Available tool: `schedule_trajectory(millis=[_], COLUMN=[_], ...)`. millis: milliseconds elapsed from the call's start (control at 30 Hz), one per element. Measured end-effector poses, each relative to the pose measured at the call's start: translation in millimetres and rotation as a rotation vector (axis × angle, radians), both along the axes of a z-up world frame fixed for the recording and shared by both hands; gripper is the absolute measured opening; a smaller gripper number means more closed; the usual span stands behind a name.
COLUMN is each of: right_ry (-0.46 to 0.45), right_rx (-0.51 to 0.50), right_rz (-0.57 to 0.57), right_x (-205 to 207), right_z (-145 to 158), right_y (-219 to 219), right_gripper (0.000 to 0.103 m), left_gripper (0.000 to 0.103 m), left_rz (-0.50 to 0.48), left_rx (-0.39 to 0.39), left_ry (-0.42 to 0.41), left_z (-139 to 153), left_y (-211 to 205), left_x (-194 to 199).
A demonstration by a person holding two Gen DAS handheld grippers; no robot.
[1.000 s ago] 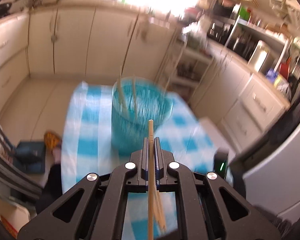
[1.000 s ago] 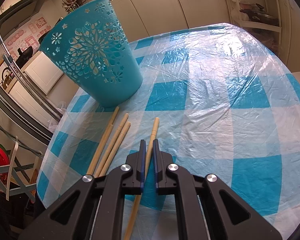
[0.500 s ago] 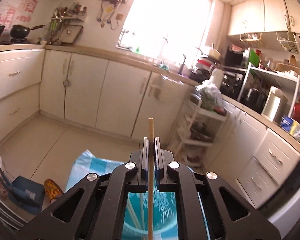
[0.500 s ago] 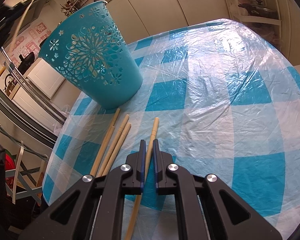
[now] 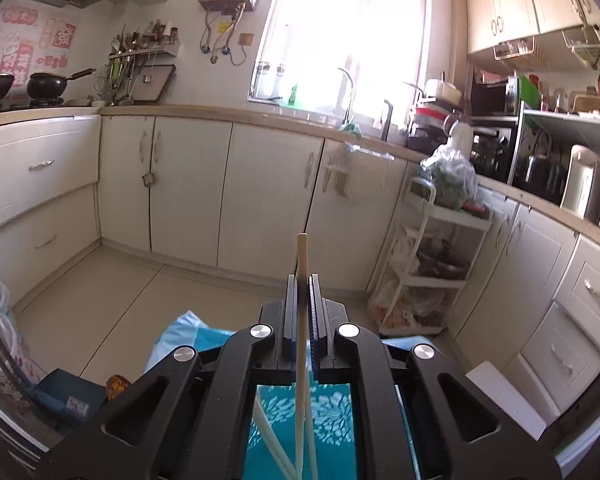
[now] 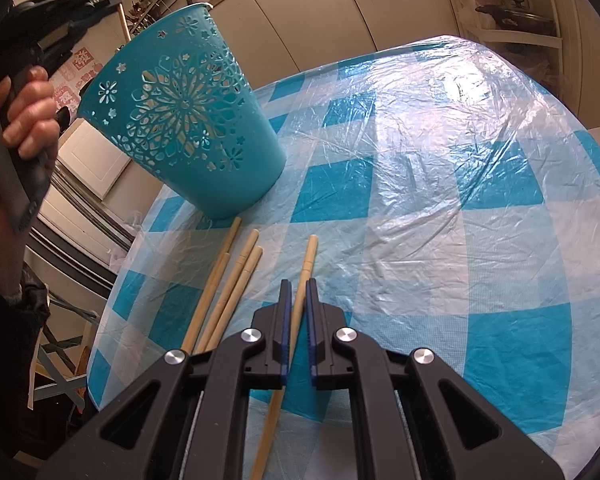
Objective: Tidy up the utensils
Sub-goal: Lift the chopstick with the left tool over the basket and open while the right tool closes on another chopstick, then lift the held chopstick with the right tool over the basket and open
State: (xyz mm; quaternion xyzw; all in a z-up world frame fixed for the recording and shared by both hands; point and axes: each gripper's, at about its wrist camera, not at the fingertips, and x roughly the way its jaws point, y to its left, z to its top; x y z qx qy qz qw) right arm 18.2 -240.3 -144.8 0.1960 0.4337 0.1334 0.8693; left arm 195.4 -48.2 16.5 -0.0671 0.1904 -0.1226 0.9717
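My left gripper [image 5: 301, 280] is shut on a wooden chopstick [image 5: 301, 340] and holds it upright over the teal perforated basket [image 5: 332, 424], whose inside shows under the jaws with other chopsticks in it. In the right wrist view the left gripper [image 6: 100, 4] hangs above the basket [image 6: 180, 120] rim. My right gripper [image 6: 295, 286] hovers low over a single chopstick [image 6: 304, 276] lying on the checked tablecloth; its jaws stand narrowly apart around the stick. Three more chopsticks [image 6: 228, 284] lie to its left.
The blue and white checked cloth under clear plastic [image 6: 440, 208] covers the table. The table edge [image 6: 112, 292] runs close on the left of the chopsticks. Kitchen cabinets [image 5: 260, 200] and a white shelf trolley [image 5: 428, 272] stand beyond.
My left gripper has risen and tilted upright with its chopstick, coming over the basket top. My right gripper has stayed over the single chopstick.
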Motion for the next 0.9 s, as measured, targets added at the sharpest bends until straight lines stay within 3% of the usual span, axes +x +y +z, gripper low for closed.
schedule_trajectory(millis=[233, 400, 567, 700, 867, 900], right_ry=[-0.004, -0.008, -0.026, -0.032, -0.001, 0.021], right_rx=[0.001, -0.018, -0.151, -0.31, -0.287, -0.285], right_rz=[0.001, 0.003, 0.011, 0.019, 0.008, 0.013], right_x=[0.6, -0.1, -2.4, -1.6, 1.0, 2.3], right_z=[-0.7, 0.7, 6.3, 11.0, 16.2, 14.7], right_y=[1.0, 4.4, 25.6, 48.5, 45.2, 44.4], right_gripper=[0.007, 0.007, 0.011, 0.008, 0.008, 0.015], left_gripper=[0.008, 0.046, 0.06, 0.066, 0.067, 0.068], left_rz=[0.003, 0.05, 0.092, 0.123, 0.127, 0.125], left_rx=[0.059, 0.071, 0.098, 0.1, 0.104, 0.11], left_ry=[0.083, 0.072, 0.081, 0.15, 0.252, 0.266], left_z=[-27.3, -25.9, -29.4, -47.5, -77.4, -81.7], left_y=[5.4, 29.6, 55.1, 72.6, 83.5, 83.9], left_x=[-13.2, -46.6, -82.6, -103.4, -117.9, -118.6])
